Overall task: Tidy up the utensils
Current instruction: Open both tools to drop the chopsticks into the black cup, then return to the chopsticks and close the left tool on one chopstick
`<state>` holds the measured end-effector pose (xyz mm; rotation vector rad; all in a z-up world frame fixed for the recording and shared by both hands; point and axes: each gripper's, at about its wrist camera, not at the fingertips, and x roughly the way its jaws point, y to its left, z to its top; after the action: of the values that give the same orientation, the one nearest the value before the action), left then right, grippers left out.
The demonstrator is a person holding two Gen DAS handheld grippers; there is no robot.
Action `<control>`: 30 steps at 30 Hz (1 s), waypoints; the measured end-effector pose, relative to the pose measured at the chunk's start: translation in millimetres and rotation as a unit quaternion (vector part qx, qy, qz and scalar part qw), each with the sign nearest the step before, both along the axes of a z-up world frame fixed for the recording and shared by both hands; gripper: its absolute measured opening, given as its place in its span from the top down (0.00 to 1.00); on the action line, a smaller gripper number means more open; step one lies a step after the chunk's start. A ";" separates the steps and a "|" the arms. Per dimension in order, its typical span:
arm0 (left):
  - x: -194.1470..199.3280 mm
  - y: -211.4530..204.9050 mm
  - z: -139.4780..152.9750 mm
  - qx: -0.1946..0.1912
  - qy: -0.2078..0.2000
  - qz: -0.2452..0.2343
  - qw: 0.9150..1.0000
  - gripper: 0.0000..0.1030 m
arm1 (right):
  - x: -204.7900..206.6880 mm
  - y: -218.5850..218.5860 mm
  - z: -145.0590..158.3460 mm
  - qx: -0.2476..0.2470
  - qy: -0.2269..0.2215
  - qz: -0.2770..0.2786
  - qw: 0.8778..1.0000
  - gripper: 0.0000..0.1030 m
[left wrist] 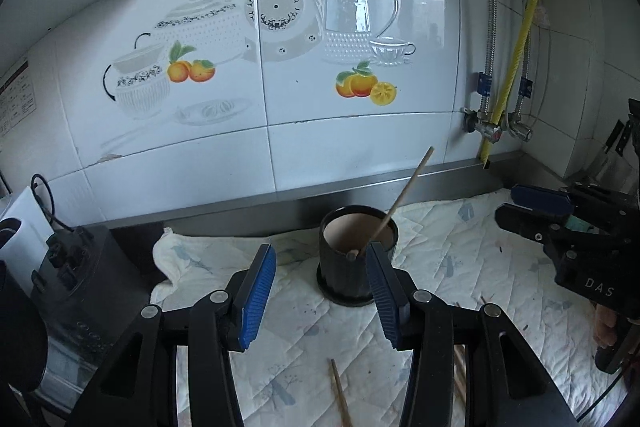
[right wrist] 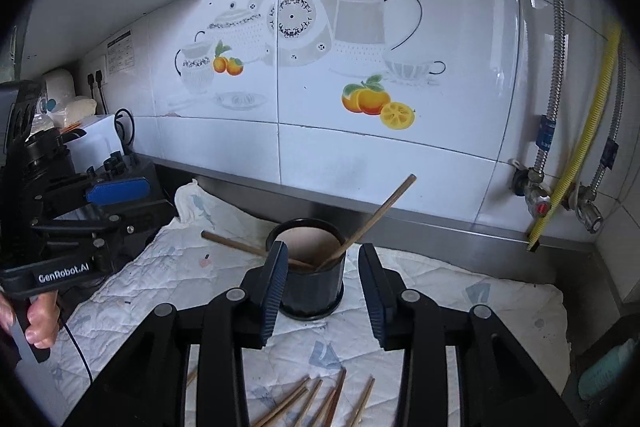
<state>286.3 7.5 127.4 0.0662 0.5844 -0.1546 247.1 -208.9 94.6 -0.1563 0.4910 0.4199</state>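
Note:
A dark round holder [left wrist: 356, 259] [right wrist: 310, 279] stands on the quilted white cloth [left wrist: 288, 339] [right wrist: 168, 267] near the wall. Two wooden chopsticks rest in it: one [left wrist: 404, 195] [right wrist: 374, 217] leans up to the right, the other [right wrist: 236, 245] lies over the rim to the left, showing as an end [left wrist: 352, 254] at the rim in the left wrist view. Several loose chopsticks [right wrist: 316, 403] [left wrist: 340, 399] lie on the cloth in front. My left gripper [left wrist: 320, 291] is open and empty just before the holder. My right gripper [right wrist: 322, 291] is open and empty, also facing the holder.
A black appliance [left wrist: 80, 275] and white box [right wrist: 96, 143] stand at the left. Metal hoses, a yellow pipe [right wrist: 580, 131] and valves [left wrist: 496, 131] run down the right corner. A steel ledge [right wrist: 440, 223] runs along the tiled wall. A teal bottle [right wrist: 604, 367] lies at the right.

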 end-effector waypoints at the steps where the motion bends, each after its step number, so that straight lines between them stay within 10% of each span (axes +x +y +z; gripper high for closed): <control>1: -8.7 1.7 -2.0 0.001 0.003 0.001 1.000 0.51 | -7.7 -3.2 -1.4 -0.001 0.001 -0.003 1.000 0.61; 19: -162.8 16.0 -126.6 -0.018 0.103 0.020 0.994 0.51 | -133.8 -42.1 -76.1 -0.021 0.030 -0.040 0.999 0.61; 30: -184.7 -8.5 -197.7 -0.040 0.146 0.014 0.988 0.56 | -170.7 -54.4 -118.2 -0.070 0.028 -0.086 0.993 0.61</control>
<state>101.6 -1.1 -70.3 -0.0439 0.8699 -0.1616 76.5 -263.3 -23.6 -0.2368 0.5852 0.2208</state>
